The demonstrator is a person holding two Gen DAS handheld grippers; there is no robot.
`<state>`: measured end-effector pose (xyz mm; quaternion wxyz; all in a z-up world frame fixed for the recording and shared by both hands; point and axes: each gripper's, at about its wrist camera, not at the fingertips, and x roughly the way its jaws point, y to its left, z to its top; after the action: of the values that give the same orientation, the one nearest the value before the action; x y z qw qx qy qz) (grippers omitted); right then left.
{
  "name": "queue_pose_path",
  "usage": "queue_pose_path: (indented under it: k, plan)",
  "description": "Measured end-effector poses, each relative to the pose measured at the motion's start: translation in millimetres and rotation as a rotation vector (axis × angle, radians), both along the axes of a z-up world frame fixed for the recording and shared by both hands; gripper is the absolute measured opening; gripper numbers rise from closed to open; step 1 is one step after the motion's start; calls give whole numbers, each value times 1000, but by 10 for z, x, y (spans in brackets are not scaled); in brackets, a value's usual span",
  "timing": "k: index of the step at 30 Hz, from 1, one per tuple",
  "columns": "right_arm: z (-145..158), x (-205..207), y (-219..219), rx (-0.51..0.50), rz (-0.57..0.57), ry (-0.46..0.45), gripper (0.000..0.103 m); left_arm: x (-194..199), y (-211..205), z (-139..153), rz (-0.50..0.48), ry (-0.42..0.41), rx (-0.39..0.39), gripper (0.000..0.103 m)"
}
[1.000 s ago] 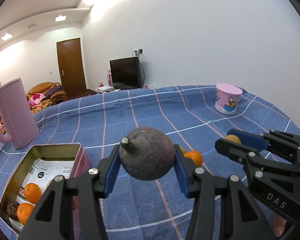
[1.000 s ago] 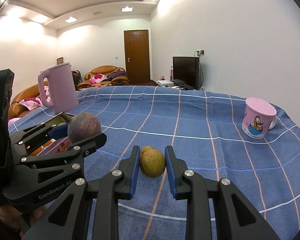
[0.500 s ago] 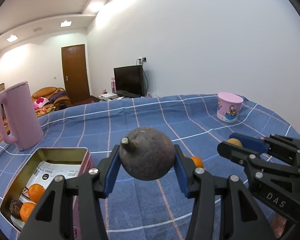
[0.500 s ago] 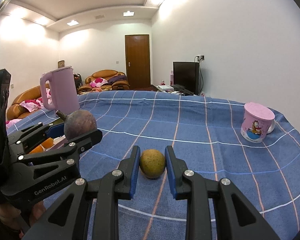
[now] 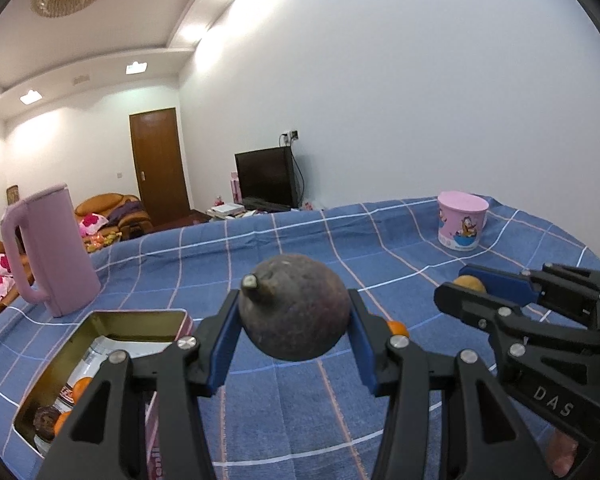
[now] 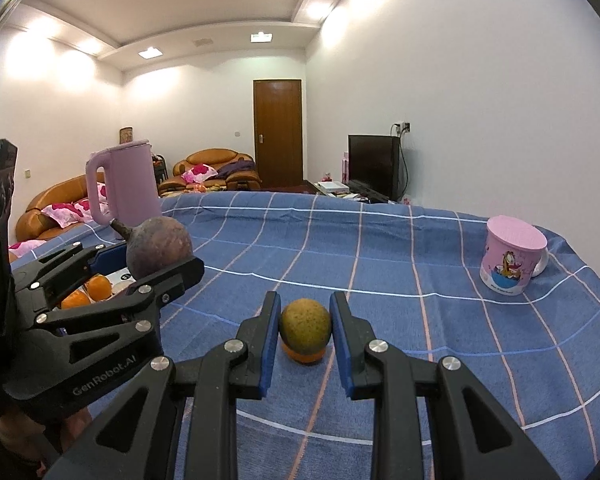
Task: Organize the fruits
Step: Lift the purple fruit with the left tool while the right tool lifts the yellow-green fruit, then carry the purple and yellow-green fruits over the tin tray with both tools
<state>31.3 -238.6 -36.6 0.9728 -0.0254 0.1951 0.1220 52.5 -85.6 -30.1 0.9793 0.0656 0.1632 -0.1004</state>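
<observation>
Blue checked cloth covers the surface (image 5: 300,248); above it the left claw (image 5: 294,320) pinches a dark purple fruit (image 5: 294,312) between its blue pads, stem pointing up and left, lifted clear of the cloth so it can travel; the grip sits at the fruit's widest part, which should keep the round shape from rolling out. Down to the left lies an open tin (image 5: 140,314), gold inside, already holding oranges (image 5: 80,388) and another dark fruit (image 5: 46,426); it looks like the place the fruits are being gathered, and the purple fruit is probably bound there. In the right wrist view the right claw (image 6: 305,330) closes on a green-yellow fruit (image 6: 305,326), held just over an orange (image 6: 305,356) that rests on the cloth; this second fruit likely waits its turn for the tin. A pink jug (image 6: 128,184) stands at the far left and a pink mug (image 6: 508,260) at the far right, both well apart from the fruit.
</observation>
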Motion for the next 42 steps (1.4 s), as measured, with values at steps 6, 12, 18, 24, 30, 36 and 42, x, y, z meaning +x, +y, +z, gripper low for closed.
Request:
queue_pose_path:
  k: [6,12,18,24,30,36,42]
  plan:
    - [-4,21,24,-6,4,11,27,21,44,-5,16,18,-11,52]
    - [-17,73,117,-22,19,25,27,43,179,-30,48,57,-31,52]
    - [-9,158,389,-32,74,43,27,45,424,-54,93,98,-31,52]
    - [57,257,822,-40,171,47,27,82,897,-32,182,136,-47,52]
    - [100,352,1294,-35,266,56,27,132,1395,-1,276,162,-69,52]
    - [79,379,1706,-48,336,74,27,198,1764,-37,344,204,-67,52]
    - [-33,395,1943,-60,385,103,27,205,1981,-138,372,252,-89,52]
